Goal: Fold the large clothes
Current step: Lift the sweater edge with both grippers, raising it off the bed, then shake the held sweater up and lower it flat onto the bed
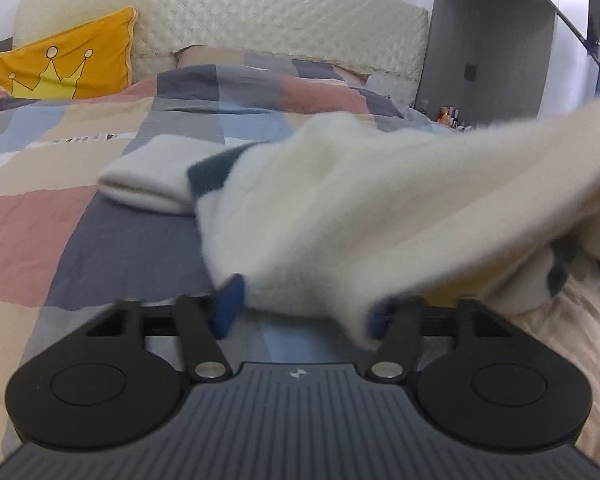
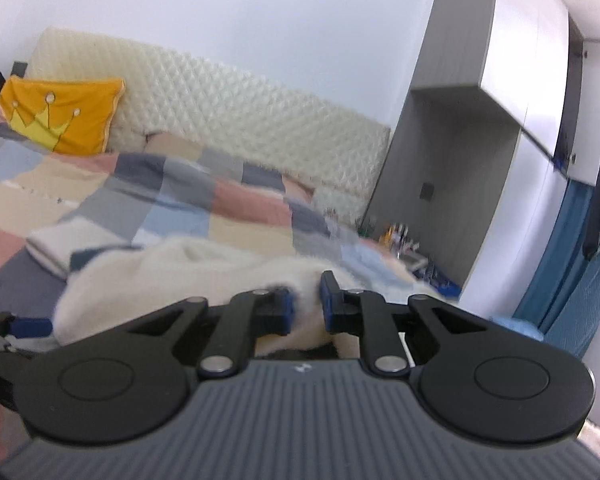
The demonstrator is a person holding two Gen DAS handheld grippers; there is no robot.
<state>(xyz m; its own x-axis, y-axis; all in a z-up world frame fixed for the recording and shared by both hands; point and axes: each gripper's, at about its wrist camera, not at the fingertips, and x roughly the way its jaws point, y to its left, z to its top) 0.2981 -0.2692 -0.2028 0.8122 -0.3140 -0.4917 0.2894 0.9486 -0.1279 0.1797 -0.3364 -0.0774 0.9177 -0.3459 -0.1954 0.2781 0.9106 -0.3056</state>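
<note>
A cream fluffy garment [image 1: 340, 208] with a dark teal band [image 1: 208, 172] hangs lifted over the patchwork bed. In the left wrist view my left gripper [image 1: 300, 304] has its blue pads wide apart with the garment's lower edge draped between and over them. In the right wrist view my right gripper [image 2: 306, 308] is shut on a bunch of the same garment [image 2: 172, 276], held above the bed. A folded cream cloth [image 1: 148, 176] lies on the quilt beyond it; it also shows in the right wrist view [image 2: 64, 244].
The patchwork quilt [image 1: 80, 240] covers the bed, with a yellow crown pillow [image 1: 68, 64] and quilted cream headboard [image 1: 260, 28] at the back. A grey wardrobe [image 2: 460, 160] and a bedside shelf with small bottles [image 2: 400, 236] stand right. Teal curtain [image 2: 568, 272] is far right.
</note>
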